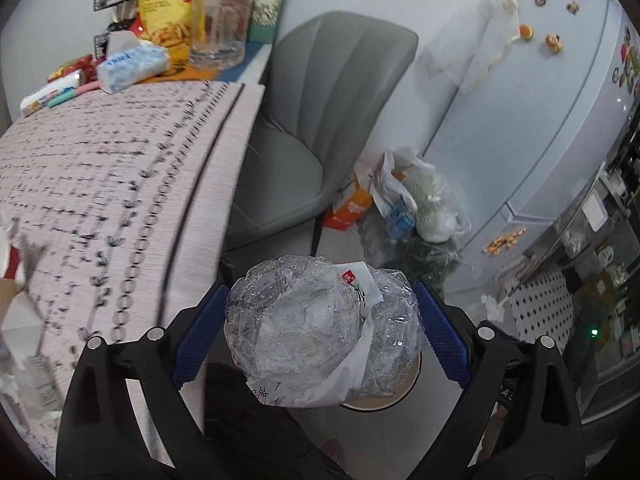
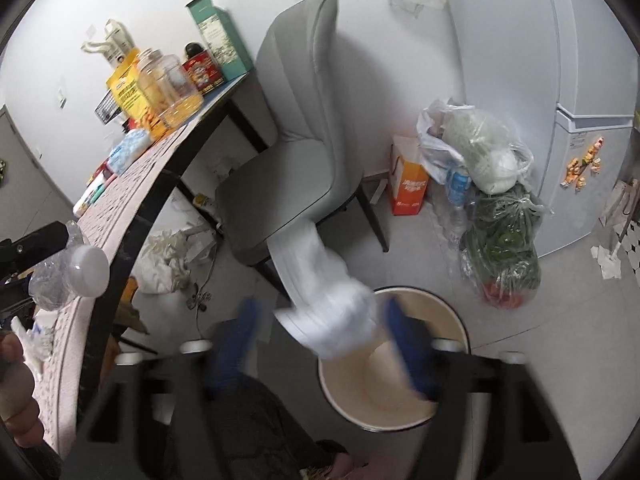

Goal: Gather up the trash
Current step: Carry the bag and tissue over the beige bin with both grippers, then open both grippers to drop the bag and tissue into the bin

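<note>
While the left gripper pinches a crumpled plastic bottle beyond the table's edge, the right gripper, fingers spread, has white paper between them over the bin

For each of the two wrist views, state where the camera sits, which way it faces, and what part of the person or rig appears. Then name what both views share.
Left wrist: on the left gripper, looking forward and down past a crushed clear bottle between its blue fingers, toward the tablecloth.
Right wrist: on the right gripper, looking down into the cream bin past blurred white paper; a bare hand shows at left.
Shared: grey chair, fridge, bin, glass jar.
</note>
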Demonstrator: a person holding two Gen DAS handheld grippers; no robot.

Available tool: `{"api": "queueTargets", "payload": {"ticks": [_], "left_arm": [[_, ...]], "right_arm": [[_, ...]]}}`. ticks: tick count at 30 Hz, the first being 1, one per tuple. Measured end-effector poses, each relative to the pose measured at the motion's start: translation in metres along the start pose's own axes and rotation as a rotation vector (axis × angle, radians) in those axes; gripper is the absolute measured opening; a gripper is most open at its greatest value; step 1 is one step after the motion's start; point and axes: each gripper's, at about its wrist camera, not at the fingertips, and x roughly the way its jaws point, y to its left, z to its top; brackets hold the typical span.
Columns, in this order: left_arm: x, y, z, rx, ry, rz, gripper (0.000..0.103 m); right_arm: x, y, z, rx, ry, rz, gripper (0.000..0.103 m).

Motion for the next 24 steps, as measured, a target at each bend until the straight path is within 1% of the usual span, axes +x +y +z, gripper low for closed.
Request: {"api": "queueTargets", "payload": {"ticks": [3, 9, 12, 14, 17, 18, 19, 24], "left_arm": [[0.017, -0.010, 0.001, 0.012, 0.031, -0.006, 0.091], [0.052, -0.041, -0.002, 0.048, 0.101, -0.042, 0.091], [0.071, -0.058, -0.003, 0.058, 0.141, -0.072, 0.091], [0.082, -0.069, -0.004, 0.063, 0.153, -0.112, 0.092], [0.097, -0.085, -0.007, 0.094, 0.183, -0.146, 0.092], [0.099, -0.086, -0.008, 0.087, 0.192, -0.157, 0.093], [0.100, -0.084, -0.008, 0.069, 0.197, -0.170, 0.097], [0.092, -0.069, -0.002, 0.009, 0.168, -0.196, 0.097]], "right_arm": [[0.004, -0.017, 0.003, 0.031, 0.014, 0.012, 0.077], [-0.006, -0.058, 0.008, 0.109, -0.004, -0.046, 0.077], [-0.015, -0.075, 0.010, 0.128, -0.013, -0.077, 0.077], [-0.020, -0.085, 0.010, 0.138, -0.018, -0.099, 0.077], [-0.028, -0.099, 0.007, 0.160, -0.020, -0.132, 0.077], [-0.030, -0.101, 0.007, 0.166, -0.018, -0.138, 0.077], [-0.031, -0.104, 0.006, 0.171, -0.017, -0.141, 0.077], [-0.028, -0.098, 0.004, 0.160, -0.015, -0.139, 0.077]]}}
